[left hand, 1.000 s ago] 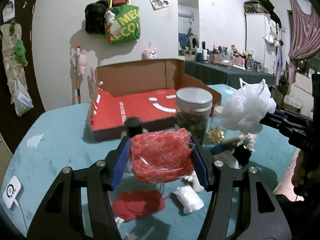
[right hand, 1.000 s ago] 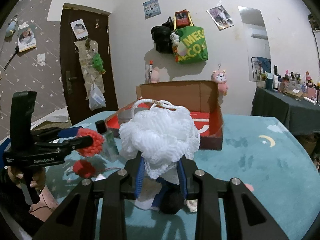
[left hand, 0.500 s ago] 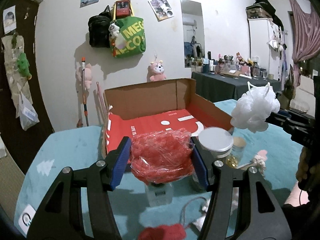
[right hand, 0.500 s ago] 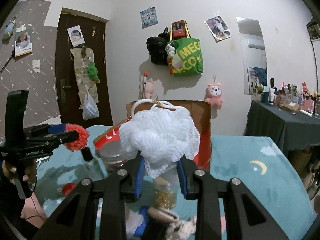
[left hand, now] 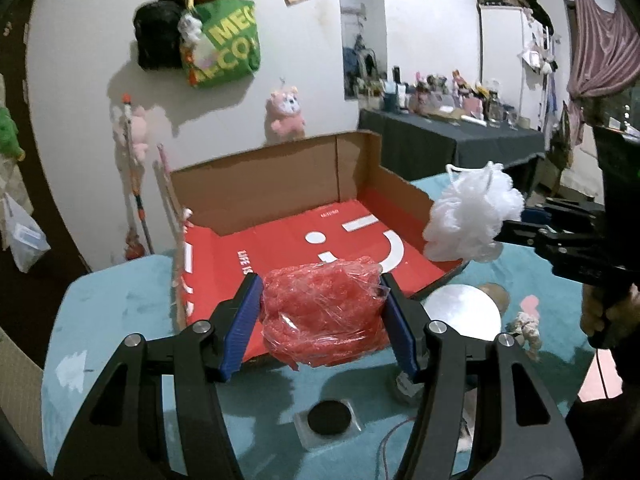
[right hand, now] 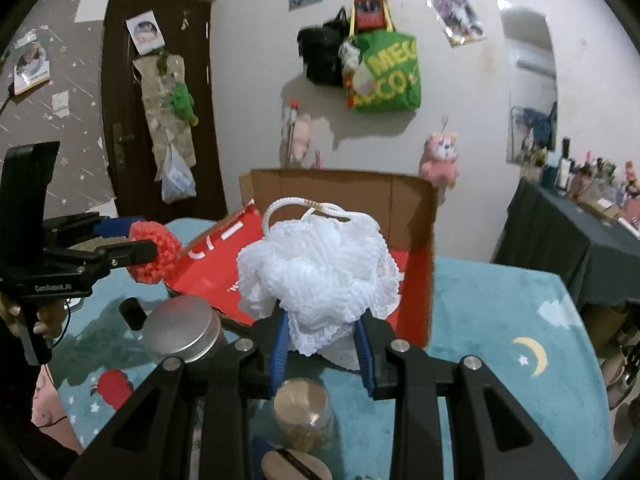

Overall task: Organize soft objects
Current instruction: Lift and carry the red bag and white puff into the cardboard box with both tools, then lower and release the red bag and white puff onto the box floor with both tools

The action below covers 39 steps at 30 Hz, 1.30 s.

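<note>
Left gripper: blue pads are clamped on a red mesh bundle wrapped in clear film, held above the near edge of the open cardboard box. Right gripper: jaws are closed on a white bath pouf, carried above the box's near right corner. A silver-lidded jar is seen on the teal table, just before the box.

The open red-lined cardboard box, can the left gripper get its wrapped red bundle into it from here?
Probably yes. The left gripper, shut on the plastic-wrapped red bundle, is at the cardboard box's low front edge. The box floor looks bare, and the right gripper's white mesh pouf hangs off to one side.
</note>
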Each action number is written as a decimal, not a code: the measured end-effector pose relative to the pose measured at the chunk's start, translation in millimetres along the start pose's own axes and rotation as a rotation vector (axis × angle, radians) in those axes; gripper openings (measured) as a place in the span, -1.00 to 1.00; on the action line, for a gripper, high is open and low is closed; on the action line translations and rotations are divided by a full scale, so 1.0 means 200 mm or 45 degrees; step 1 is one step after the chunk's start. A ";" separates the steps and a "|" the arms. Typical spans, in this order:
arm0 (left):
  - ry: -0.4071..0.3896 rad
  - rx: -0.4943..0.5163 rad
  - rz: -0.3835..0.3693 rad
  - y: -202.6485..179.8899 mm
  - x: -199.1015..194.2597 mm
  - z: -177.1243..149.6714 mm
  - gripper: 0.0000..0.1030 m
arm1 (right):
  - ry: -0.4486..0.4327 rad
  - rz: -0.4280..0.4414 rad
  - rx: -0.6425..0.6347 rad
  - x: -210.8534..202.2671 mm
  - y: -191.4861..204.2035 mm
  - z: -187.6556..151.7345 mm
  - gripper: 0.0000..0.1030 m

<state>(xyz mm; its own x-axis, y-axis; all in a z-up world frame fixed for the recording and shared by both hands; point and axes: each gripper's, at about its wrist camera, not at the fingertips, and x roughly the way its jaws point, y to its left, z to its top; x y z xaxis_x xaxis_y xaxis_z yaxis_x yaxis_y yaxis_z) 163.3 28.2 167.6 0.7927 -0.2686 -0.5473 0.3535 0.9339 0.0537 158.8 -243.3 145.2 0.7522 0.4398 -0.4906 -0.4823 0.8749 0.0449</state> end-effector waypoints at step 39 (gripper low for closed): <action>0.483 0.003 0.003 0.30 1.34 0.34 0.19 | 0.609 -0.129 0.076 1.33 -0.28 0.45 -0.10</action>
<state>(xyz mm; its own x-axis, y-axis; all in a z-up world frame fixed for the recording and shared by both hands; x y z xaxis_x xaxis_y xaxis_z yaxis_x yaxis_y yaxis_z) 431.7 -4.6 81.2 0.5537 -0.1593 -0.8173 0.3535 0.9337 0.0575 426.2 -157.6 91.6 0.4967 0.2214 -0.8392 -0.3803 0.9247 0.0189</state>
